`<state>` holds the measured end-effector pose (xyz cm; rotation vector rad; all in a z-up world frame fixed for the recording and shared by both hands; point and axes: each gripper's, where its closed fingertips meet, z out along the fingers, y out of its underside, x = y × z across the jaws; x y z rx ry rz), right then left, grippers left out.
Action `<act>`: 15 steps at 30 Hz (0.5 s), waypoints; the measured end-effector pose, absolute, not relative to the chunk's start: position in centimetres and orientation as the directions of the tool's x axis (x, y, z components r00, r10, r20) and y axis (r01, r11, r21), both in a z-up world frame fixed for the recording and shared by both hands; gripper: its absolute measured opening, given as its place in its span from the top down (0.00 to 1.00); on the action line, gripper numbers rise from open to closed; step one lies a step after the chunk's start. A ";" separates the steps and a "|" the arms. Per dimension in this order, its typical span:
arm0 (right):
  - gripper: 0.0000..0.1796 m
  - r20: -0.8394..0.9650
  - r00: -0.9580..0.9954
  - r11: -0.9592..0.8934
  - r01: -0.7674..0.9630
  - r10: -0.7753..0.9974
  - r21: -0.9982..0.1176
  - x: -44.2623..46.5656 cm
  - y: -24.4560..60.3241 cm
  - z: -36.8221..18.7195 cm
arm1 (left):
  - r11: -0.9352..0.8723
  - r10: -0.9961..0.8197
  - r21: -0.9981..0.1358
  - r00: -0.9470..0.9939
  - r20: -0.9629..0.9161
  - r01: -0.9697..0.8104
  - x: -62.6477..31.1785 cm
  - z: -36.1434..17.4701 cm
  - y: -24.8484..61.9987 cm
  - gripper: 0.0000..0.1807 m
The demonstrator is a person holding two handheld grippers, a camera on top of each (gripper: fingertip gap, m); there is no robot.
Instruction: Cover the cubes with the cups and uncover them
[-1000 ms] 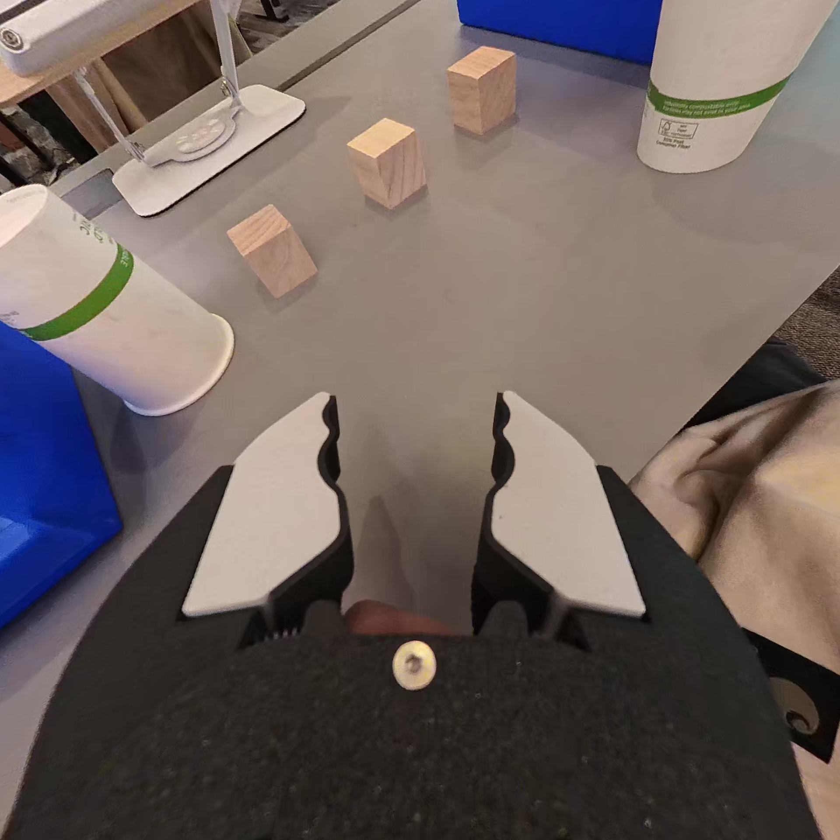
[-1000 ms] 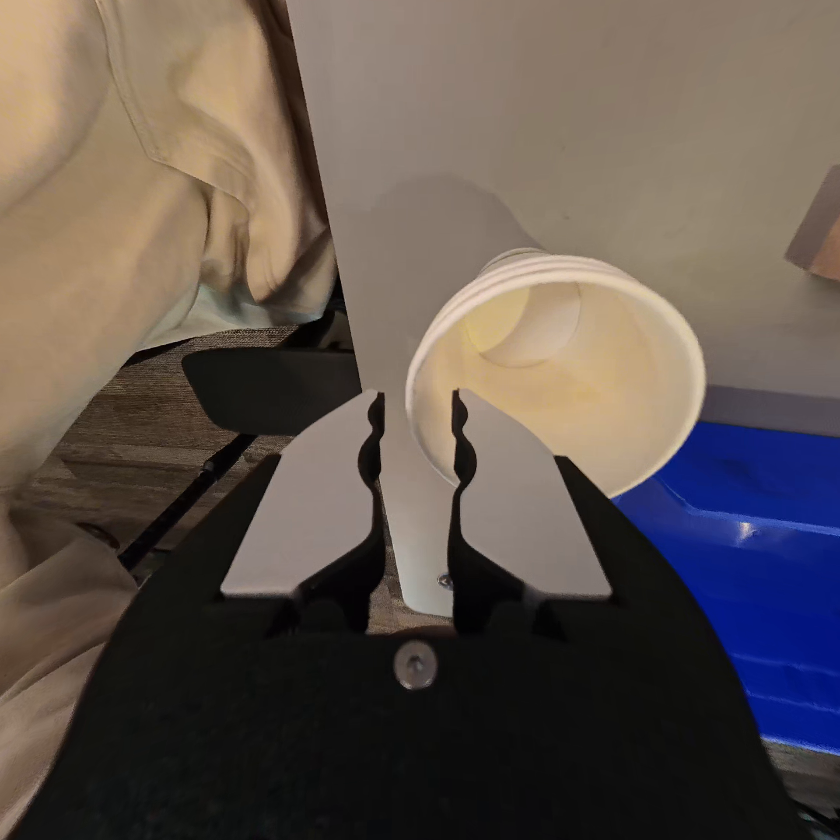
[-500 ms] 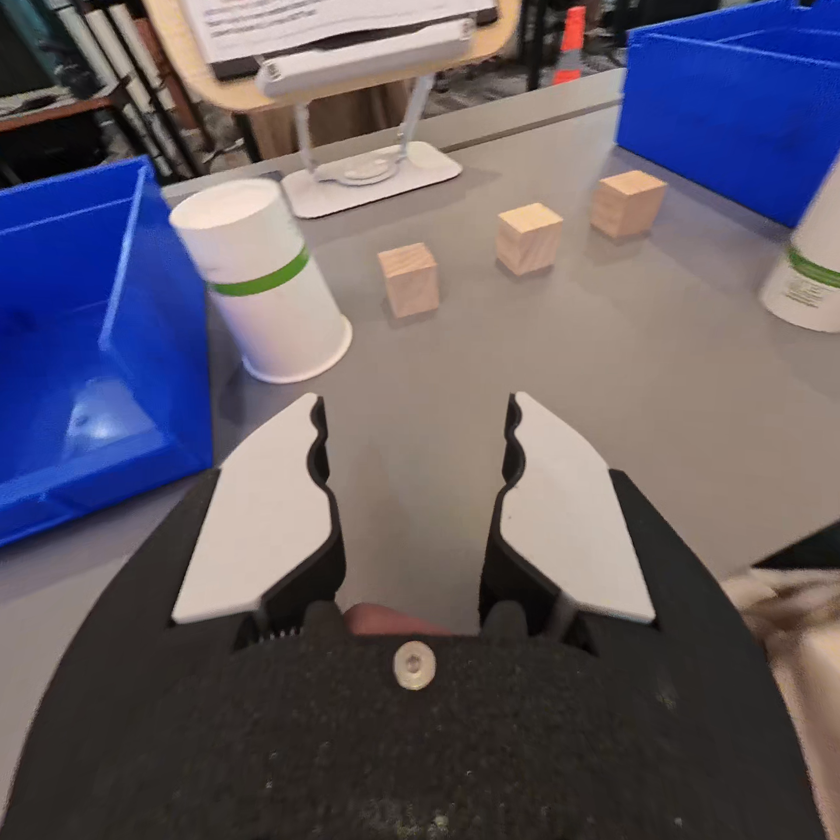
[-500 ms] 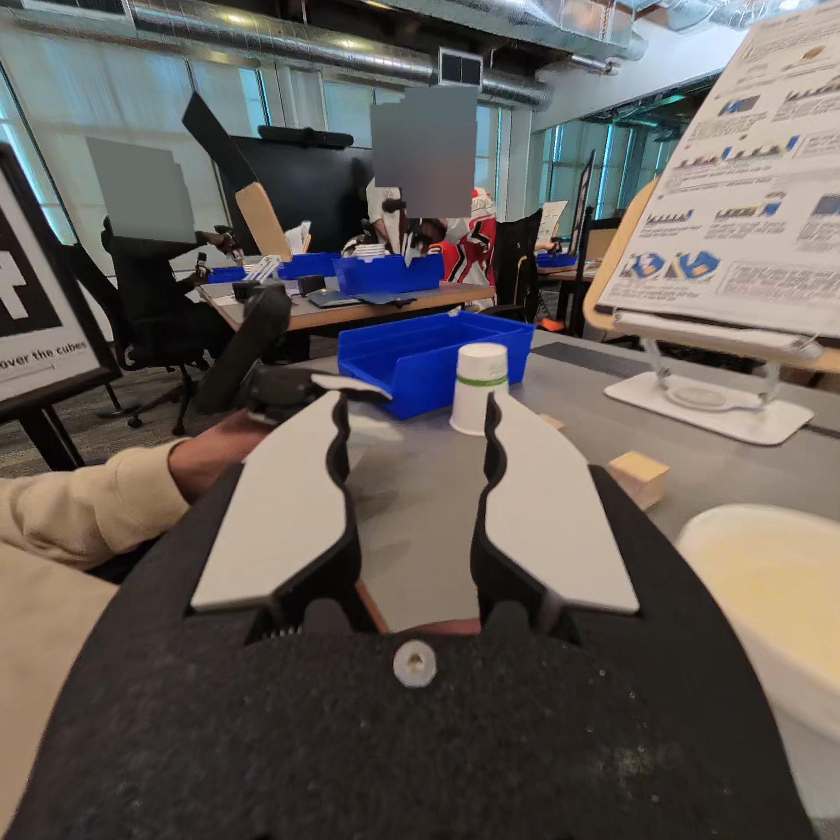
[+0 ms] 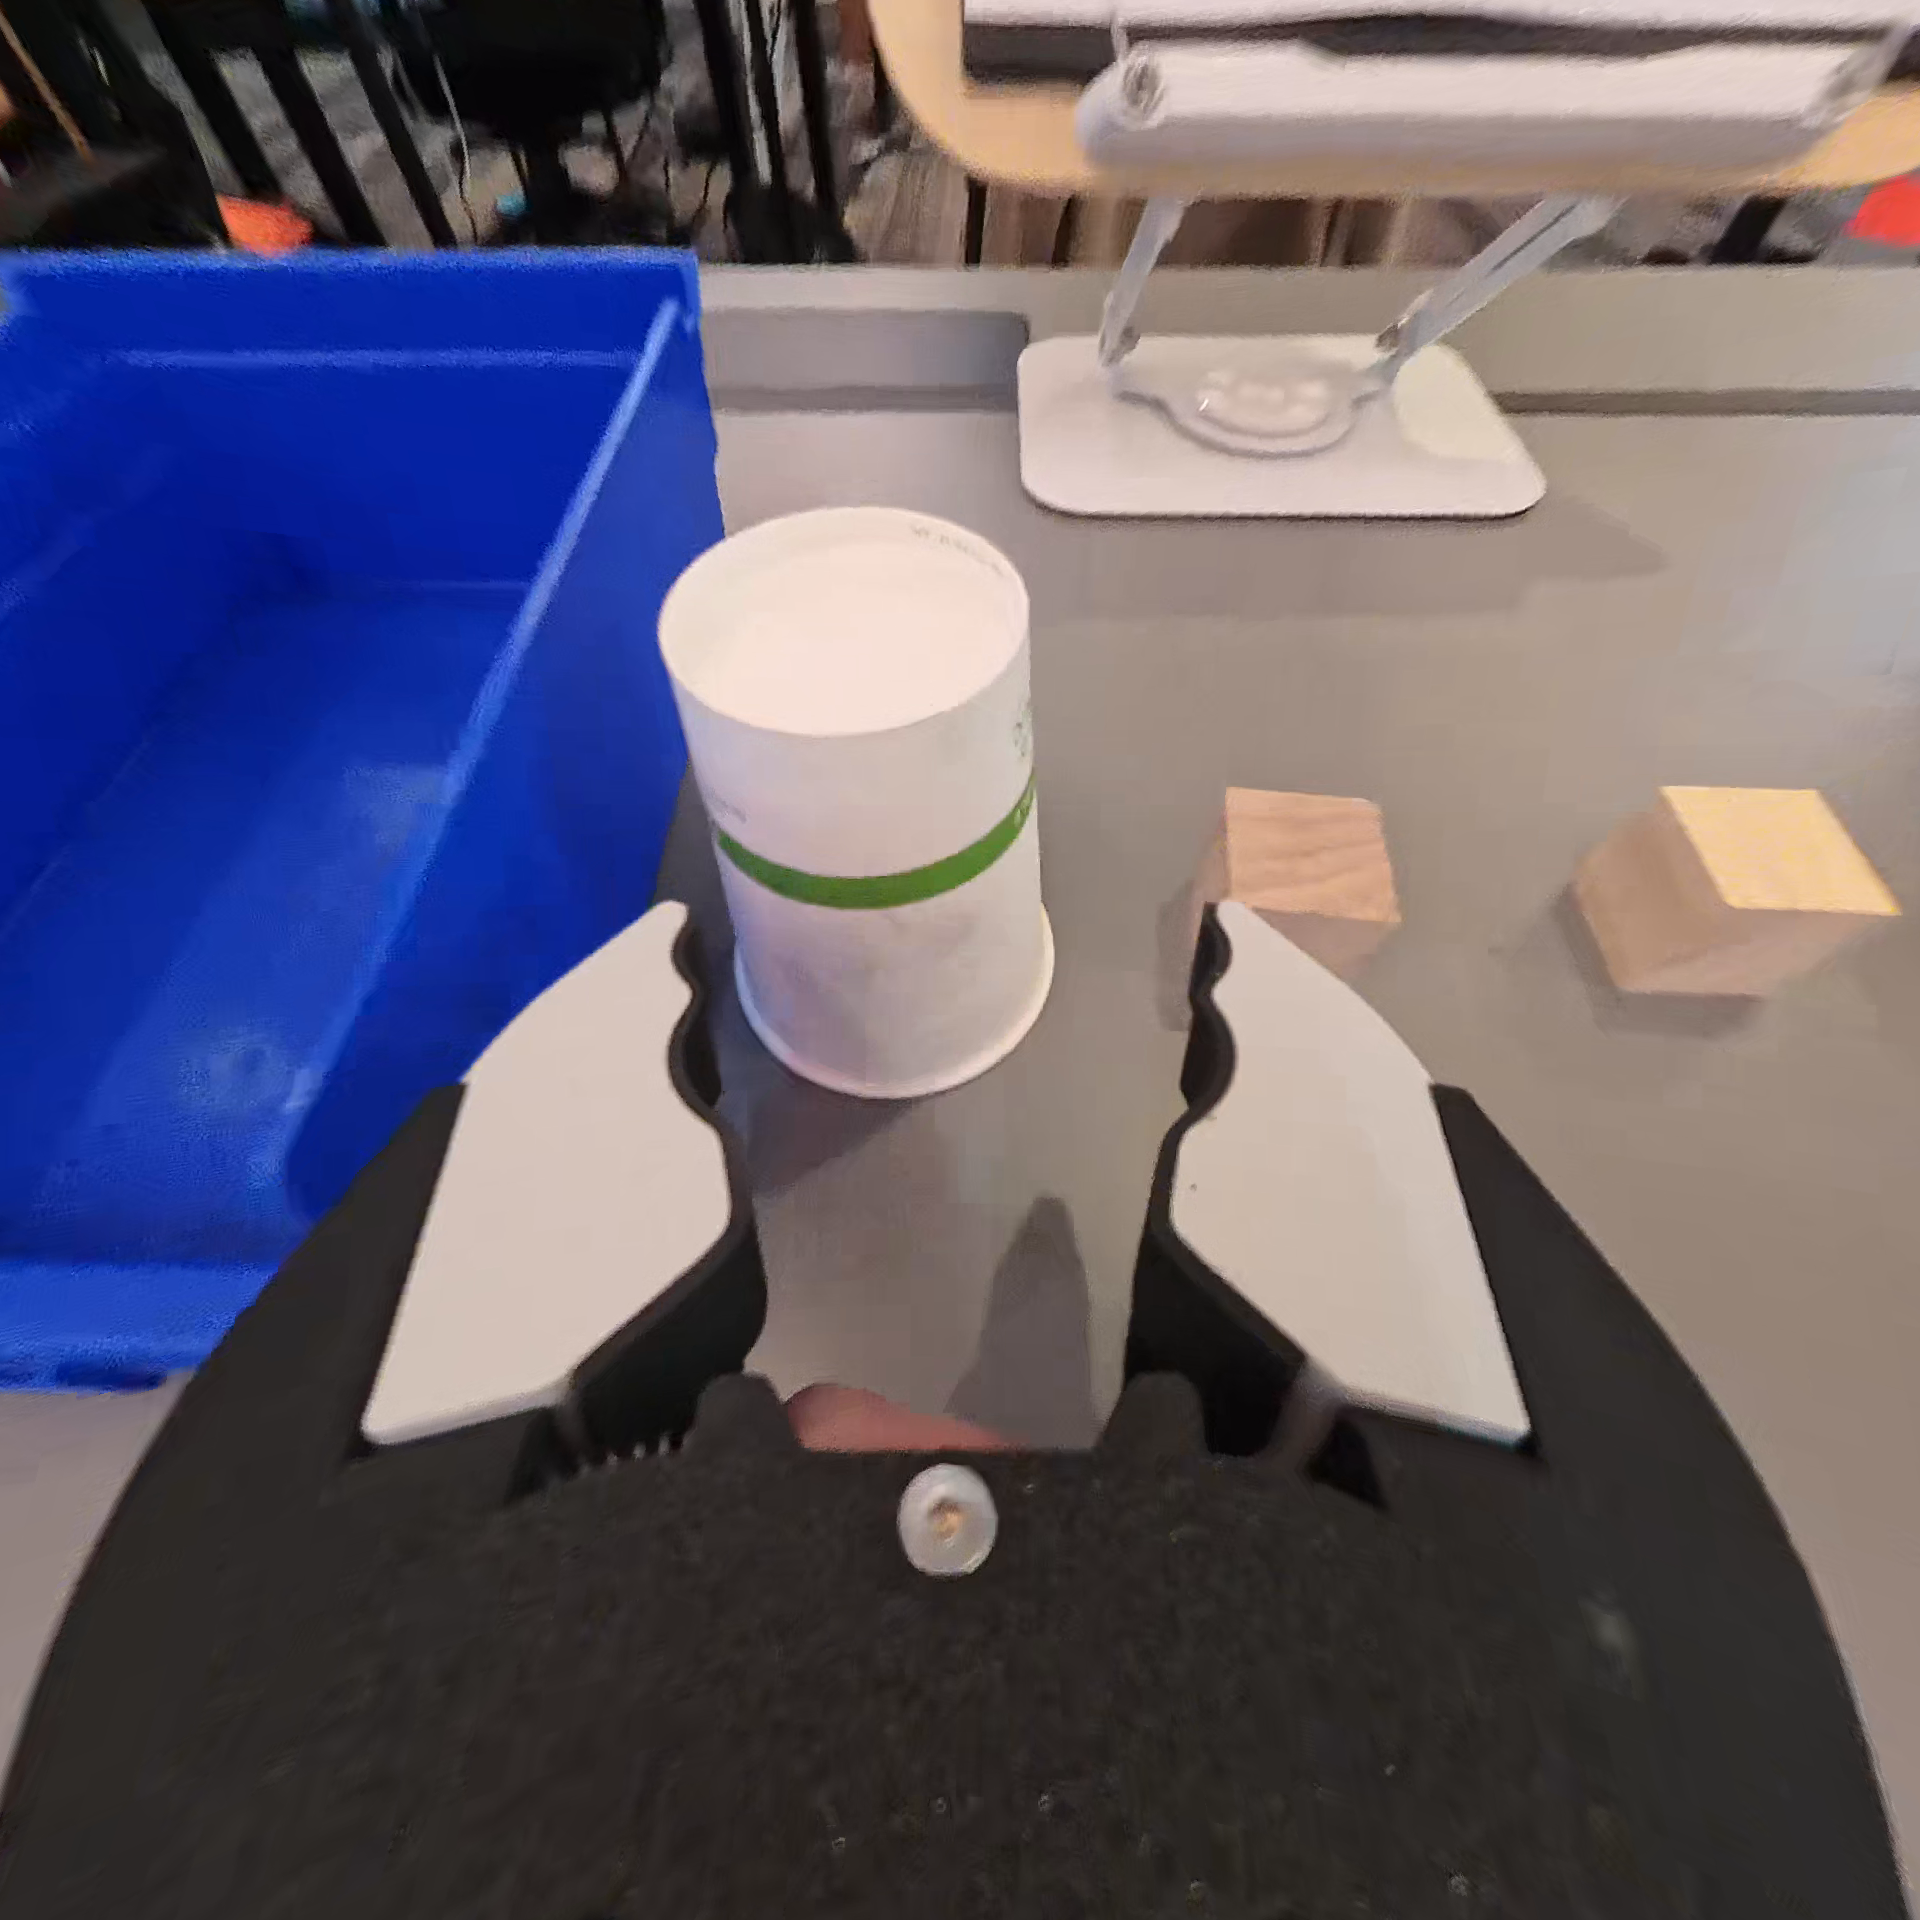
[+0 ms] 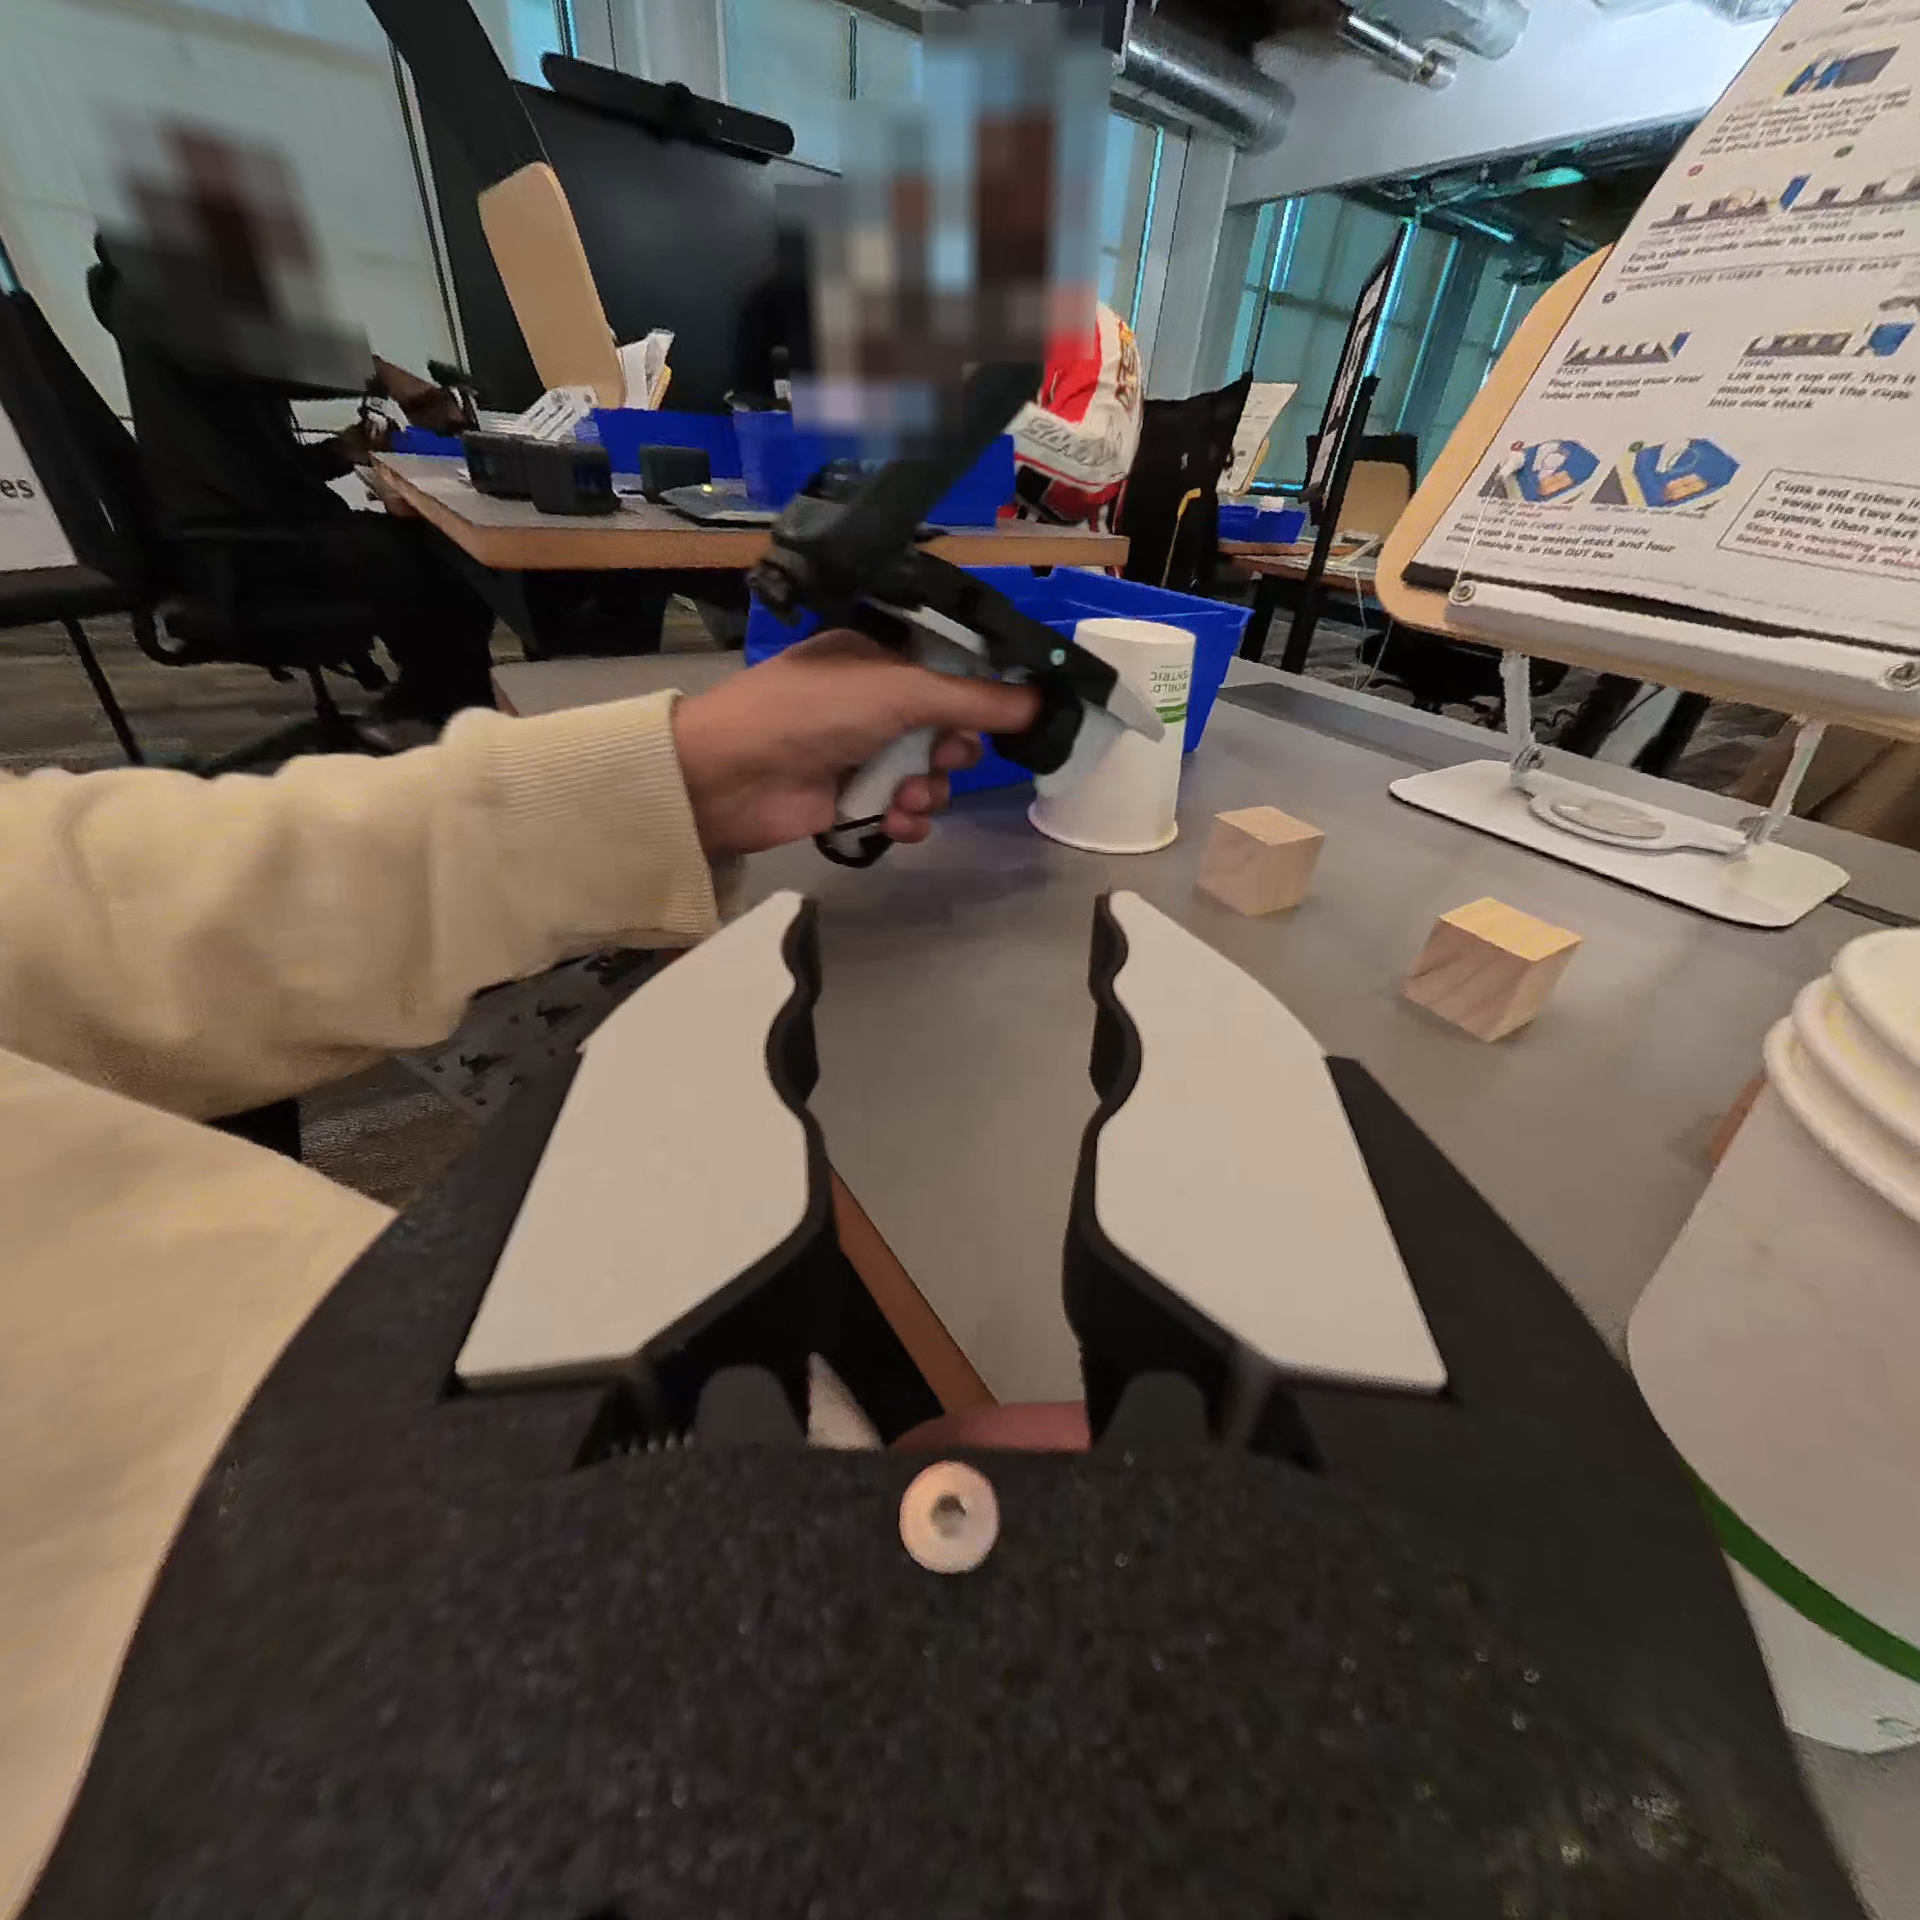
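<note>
My left gripper (image 5: 940,966) is staying spread, empty. The upside-down paper cup (image 5: 868,800) is standing at 12 o'clock, beside the blue bin (image 5: 312,727). It is looking light and crushable, so I am planning a gentle hold at its green band. My right gripper (image 6: 951,951) is spread too.

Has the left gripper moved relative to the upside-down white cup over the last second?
Yes. The left gripper has closed in on the upside-down white cup by the blue bin, which now sits just ahead of its open jaws.

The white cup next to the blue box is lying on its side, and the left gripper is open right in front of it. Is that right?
Not quite. The white cup stands upside down, rim on the table, beside the blue box, as the left wrist view shows. The left gripper is indeed open before it.
</note>
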<state>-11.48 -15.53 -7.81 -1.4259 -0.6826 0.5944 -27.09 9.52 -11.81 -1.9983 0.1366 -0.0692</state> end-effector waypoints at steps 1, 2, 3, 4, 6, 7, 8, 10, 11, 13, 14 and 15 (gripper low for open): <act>0.72 0.058 0.680 0.052 0.029 0.731 -0.998 -11.3 -15.4 -7.9 | -0.444 -0.108 -0.895 0.994 0.001 -0.048 -27.2 -12.5 10.3 0.51; 0.72 0.049 0.680 0.044 0.025 0.732 -0.999 -11.2 -15.3 -7.9 | -0.457 -0.077 -0.889 0.997 0.008 -0.028 -27.6 -12.8 11.0 0.50; 0.72 0.040 0.677 0.037 0.019 0.735 -0.999 -11.2 -15.2 -8.0 | -0.454 -0.048 -0.891 0.999 0.016 -0.008 -28.0 -12.9 11.6 0.50; 0.72 0.028 0.673 0.026 0.012 0.739 -1.000 -11.2 -15.2 -8.1 | -0.460 -0.037 -0.888 0.999 0.032 0.011 -28.1 -13.2 12.0 0.50; 0.72 0.002 0.657 0.001 0.002 0.754 -1.000 -11.5 -15.1 -8.3 | -0.488 -0.015 -0.872 0.999 0.047 0.034 -28.4 -13.8 12.9 0.49; 0.72 -0.009 0.650 -0.013 0.000 0.760 -1.000 -11.7 -15.1 -8.6 | -0.483 -0.004 -0.874 0.998 0.058 0.049 -28.5 -13.8 13.4 0.49; 0.72 -0.018 0.644 -0.026 0.003 0.764 -1.000 -11.9 -15.1 -8.9 | -0.468 0.007 -0.881 0.998 0.068 0.064 -28.6 -13.4 13.9 0.50; 0.72 -0.020 0.640 -0.041 0.018 0.768 -0.999 -12.2 -15.0 -9.4 | -0.443 0.013 -0.894 0.998 0.067 0.066 -28.6 -12.7 14.9 0.51; 0.72 -0.017 0.641 -0.044 0.026 0.767 -0.999 -12.3 -14.9 -9.6 | -0.445 0.006 -0.894 0.998 0.058 0.054 -28.5 -12.7 15.2 0.54; 0.73 -0.015 0.646 -0.048 0.034 0.763 -0.998 -12.2 -14.7 -9.8 | -0.456 -0.034 -0.889 0.998 0.046 0.025 -27.9 -12.7 15.6 0.55; 0.73 -0.016 0.649 -0.049 0.032 0.761 -0.998 -12.1 -14.6 -9.8 | -0.458 -0.034 -0.888 0.998 0.054 0.032 -28.0 -12.7 15.6 0.56; 0.73 -0.019 0.652 -0.049 0.028 0.758 -0.998 -11.9 -14.5 -9.7 | -0.455 -0.045 -0.890 0.997 0.067 0.039 -27.9 -12.5 15.5 0.56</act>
